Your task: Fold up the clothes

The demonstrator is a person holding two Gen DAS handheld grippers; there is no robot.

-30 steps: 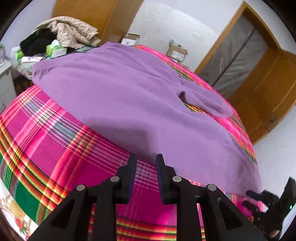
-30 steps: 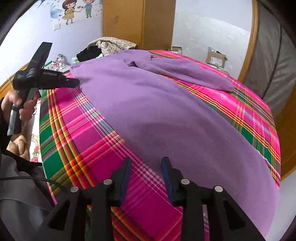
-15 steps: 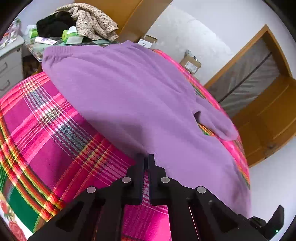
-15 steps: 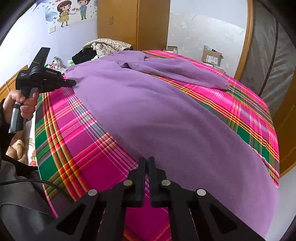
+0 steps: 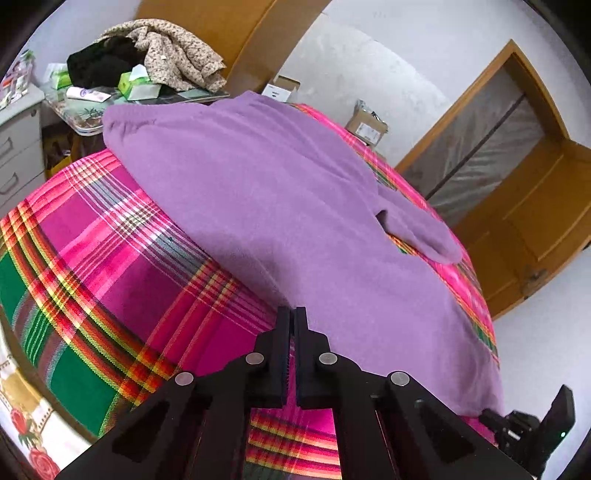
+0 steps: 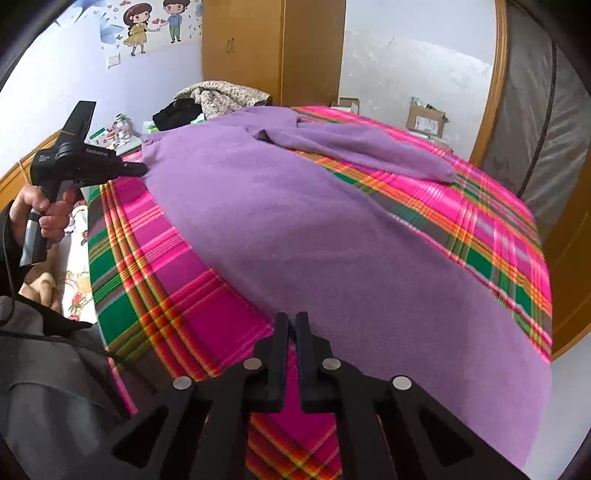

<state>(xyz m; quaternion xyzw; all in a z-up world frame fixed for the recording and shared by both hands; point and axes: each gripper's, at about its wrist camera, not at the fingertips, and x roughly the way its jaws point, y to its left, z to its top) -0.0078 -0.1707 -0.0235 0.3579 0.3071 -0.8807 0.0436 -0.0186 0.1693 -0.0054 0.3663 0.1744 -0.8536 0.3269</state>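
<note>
Plaid bedspread (image 5: 92,266), pink/green/orange, covers the whole bed; purple sweater (image 5: 280,206) lies flat across it, fleecy, near edge running diagonally, one sleeve (image 6: 373,147) folded out toward the far side. Left gripper (image 5: 294,314) has its jaws pinched together on the sweater's near edge, fabric between the tips. Right gripper (image 6: 291,319) is likewise nipped on that edge further along, jaws a hair apart and opening slightly. Right view alone shows the person's hand (image 6: 40,210) on the left gripper's handle, wall cartoon sticker (image 6: 155,26) and wardrobe (image 6: 273,48). Left view alone shows the clothes pile (image 5: 162,55) on the side table and the grey drawer unit (image 5: 14,147). A second ago both jaws stood open over the plaid, short of the edge.
</note>
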